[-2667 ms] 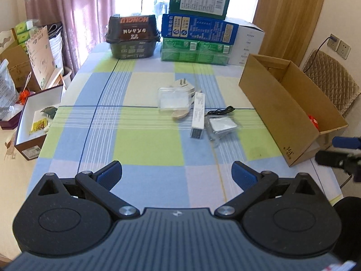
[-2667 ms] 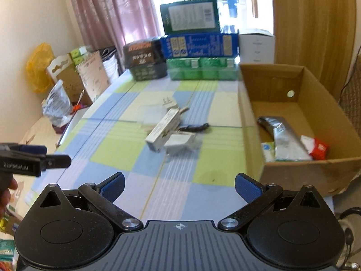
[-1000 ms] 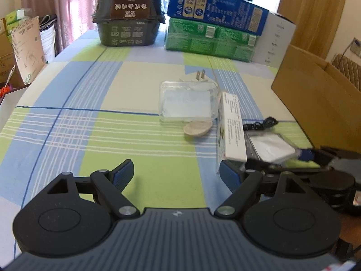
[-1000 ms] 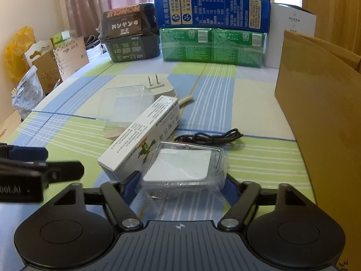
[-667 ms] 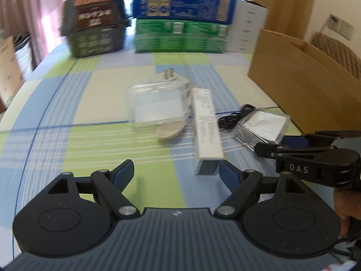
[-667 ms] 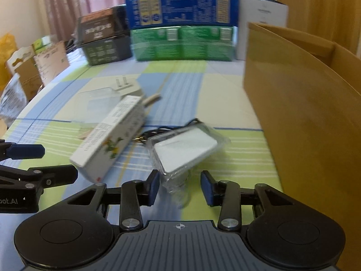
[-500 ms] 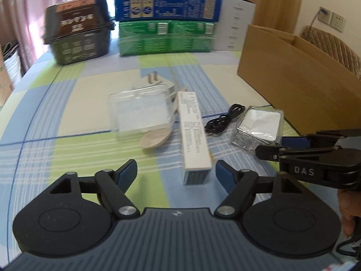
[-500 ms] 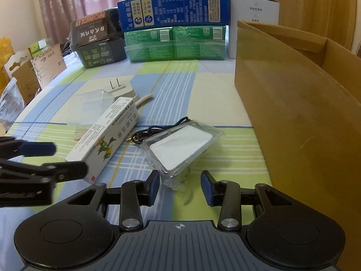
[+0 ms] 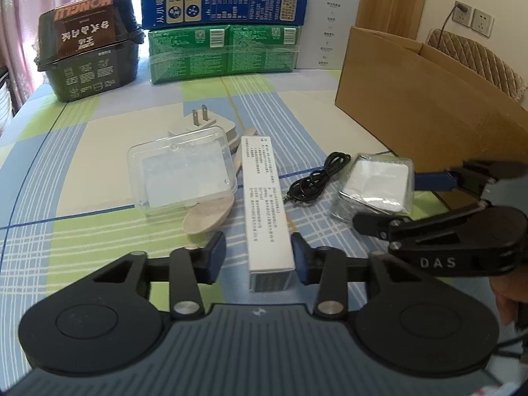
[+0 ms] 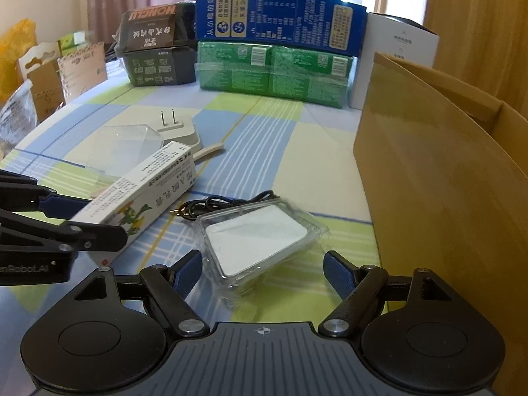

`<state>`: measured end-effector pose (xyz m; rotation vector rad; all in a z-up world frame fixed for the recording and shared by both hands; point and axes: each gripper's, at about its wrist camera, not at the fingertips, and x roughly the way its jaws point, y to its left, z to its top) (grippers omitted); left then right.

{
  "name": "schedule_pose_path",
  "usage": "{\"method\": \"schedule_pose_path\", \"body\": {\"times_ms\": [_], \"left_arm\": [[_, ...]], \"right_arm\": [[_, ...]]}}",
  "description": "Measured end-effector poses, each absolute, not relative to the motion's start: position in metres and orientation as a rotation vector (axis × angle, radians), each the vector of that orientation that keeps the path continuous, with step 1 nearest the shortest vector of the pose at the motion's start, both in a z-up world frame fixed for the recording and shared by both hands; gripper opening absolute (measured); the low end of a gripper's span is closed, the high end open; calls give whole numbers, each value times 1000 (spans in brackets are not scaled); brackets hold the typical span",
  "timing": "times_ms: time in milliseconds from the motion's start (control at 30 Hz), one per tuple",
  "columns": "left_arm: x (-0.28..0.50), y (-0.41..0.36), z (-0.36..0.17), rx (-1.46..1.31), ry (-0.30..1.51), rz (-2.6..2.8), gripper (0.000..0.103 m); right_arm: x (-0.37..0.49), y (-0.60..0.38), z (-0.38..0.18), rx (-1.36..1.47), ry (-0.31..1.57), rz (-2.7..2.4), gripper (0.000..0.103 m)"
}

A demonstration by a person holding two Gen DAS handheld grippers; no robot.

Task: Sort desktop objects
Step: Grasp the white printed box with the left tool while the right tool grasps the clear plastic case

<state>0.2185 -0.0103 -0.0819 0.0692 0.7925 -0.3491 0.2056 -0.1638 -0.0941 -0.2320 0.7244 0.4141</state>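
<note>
Hidden or cut off: the inside of the cardboard box [image 9: 425, 105] cannot be seen from either wrist view; only its plain brown outer wall and top edge show. The topmost green carton on the back stack is cropped by the frame edge.
Hard to make out: the small print on the long white carton [image 9: 264, 198] is too fine to read.
Left tongs [image 9: 259, 257]: partly closed around the near end of the long white carton, which lies flat on the counter; the right blue pad sits at the carton's side and the left pad stands a little apart, so no firm grip shows.
Right tongs [image 10: 262, 272]: spread wide, either side of the clear blister pack [image 10: 257, 236], touching neither edge.
Blister pack: crinkly transparent plastic with a flat white rectangle inside, resting on the counter just beside the cardboard box.
Counter [image 9: 99, 138]: covered with a checked cloth of blue, green and cream squares with thin stripes.
Cable [image 9: 316, 181]: thin, black, loosely coiled, between the carton and the blister pack.
Clear box [image 9: 181, 170]: rigid transparent plastic with rounded corners, left of the carton.
Spoon [image 9: 208, 216]: pale beige and matte, its bowl beside the clear box.
Plug [image 9: 204, 125]: off-white adapter with two metal prongs, partly behind the clear box.
</note>
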Motion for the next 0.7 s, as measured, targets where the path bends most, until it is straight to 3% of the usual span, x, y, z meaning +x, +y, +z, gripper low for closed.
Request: {"method": "schedule_pose_path", "body": {"times_ms": [267, 333, 433, 467, 500, 600, 700], "left_arm": [[217, -5, -83, 68, 775, -336, 34], [217, -6, -82, 64, 771, -339, 34], [217, -7, -82, 61, 770, -348, 34], [216, -8, -83, 61, 771, -349, 34], [216, -8, -83, 62, 773, -349, 34], [216, -11, -82, 68, 775, -352, 33], [213, -14, -81, 76, 778, -350, 22]], "right_arm": [[222, -160, -102, -246, 705, 490, 77], [223, -159, -102, -234, 708, 497, 67], [221, -159, -101, -222, 713, 491, 60], [220, -159, -101, -219, 715, 497, 53], [219, -158, -100, -218, 717, 496, 39], [215, -157, -99, -213, 722, 479, 38], [209, -160, -97, -194, 732, 470, 37]]}}
